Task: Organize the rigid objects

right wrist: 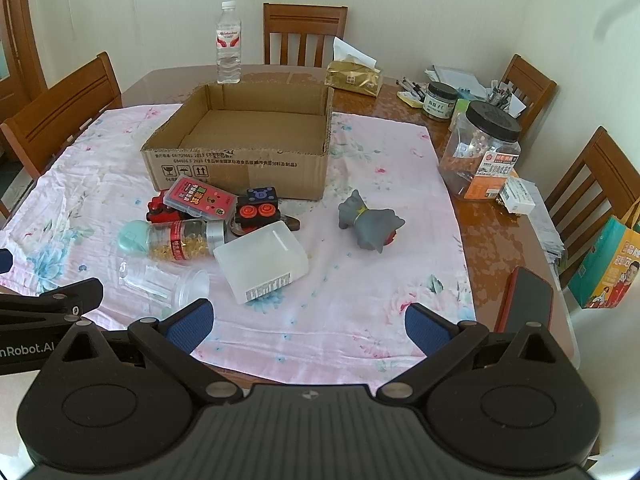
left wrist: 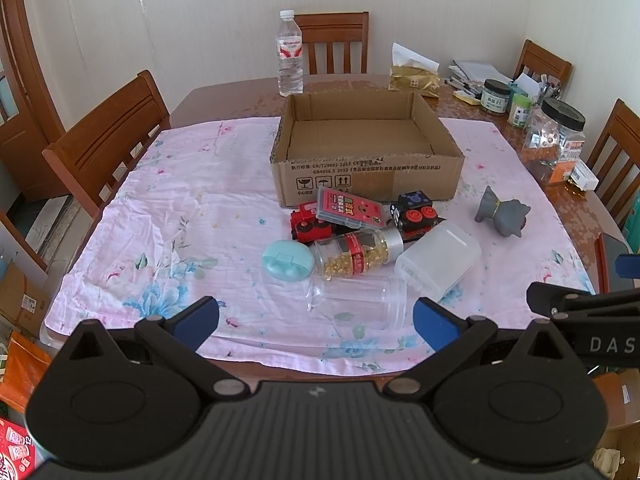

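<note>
The left gripper [left wrist: 316, 322] hovers low over the near edge of the bench, its blue-padded fingers [left wrist: 198, 320] spread wide and holding nothing. The right gripper [right wrist: 308, 326] sits just beside it, its fingers [right wrist: 426, 328] likewise wide apart and empty. Just beyond the left gripper a clear plastic jar [left wrist: 358, 300] lies on its side on a pink floral cloth [left wrist: 168, 200]. Past it, touching one another in a heap, are a white plastic box [left wrist: 438, 262], a bottle of yellow capsules [left wrist: 356, 254], a teal oval case [left wrist: 287, 265], a red card case [left wrist: 349, 210] resting on a red toy train [left wrist: 310, 226], and a black toy block with red wheels [left wrist: 414, 210]. A grey toy animal [left wrist: 502, 214] lies apart to the right. An open, empty cardboard box [left wrist: 366, 152] stands at the far side of the heap.
</note>
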`<action>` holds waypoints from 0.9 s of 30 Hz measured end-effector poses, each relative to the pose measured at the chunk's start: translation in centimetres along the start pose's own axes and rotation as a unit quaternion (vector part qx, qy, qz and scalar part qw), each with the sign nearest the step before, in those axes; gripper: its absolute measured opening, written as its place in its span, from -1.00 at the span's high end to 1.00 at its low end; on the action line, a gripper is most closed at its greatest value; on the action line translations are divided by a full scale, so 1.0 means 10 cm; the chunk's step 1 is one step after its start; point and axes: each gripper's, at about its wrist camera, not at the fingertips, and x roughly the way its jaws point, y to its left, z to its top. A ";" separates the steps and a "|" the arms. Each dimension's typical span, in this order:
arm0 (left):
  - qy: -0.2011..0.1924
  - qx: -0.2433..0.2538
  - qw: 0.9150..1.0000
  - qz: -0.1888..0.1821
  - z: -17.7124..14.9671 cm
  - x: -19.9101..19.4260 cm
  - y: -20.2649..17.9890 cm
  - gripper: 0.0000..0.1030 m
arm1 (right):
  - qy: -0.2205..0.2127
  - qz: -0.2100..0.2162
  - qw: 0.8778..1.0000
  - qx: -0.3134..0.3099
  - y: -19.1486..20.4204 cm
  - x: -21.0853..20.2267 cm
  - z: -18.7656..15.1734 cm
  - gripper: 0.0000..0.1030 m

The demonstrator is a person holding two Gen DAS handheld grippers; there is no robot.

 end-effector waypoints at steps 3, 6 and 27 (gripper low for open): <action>-0.002 0.002 1.000 0.000 0.02 0.01 -0.02 -0.99 | 0.000 0.001 1.000 0.001 -0.02 0.02 0.02 -1.00; -0.005 0.004 1.000 -0.003 0.02 0.03 -0.03 -0.99 | -0.001 0.000 1.000 0.001 -0.03 0.03 0.02 -1.00; -0.026 0.003 0.997 -0.068 -0.16 0.38 -0.12 -0.99 | -0.019 0.015 1.000 0.004 -0.20 0.23 -0.09 -1.00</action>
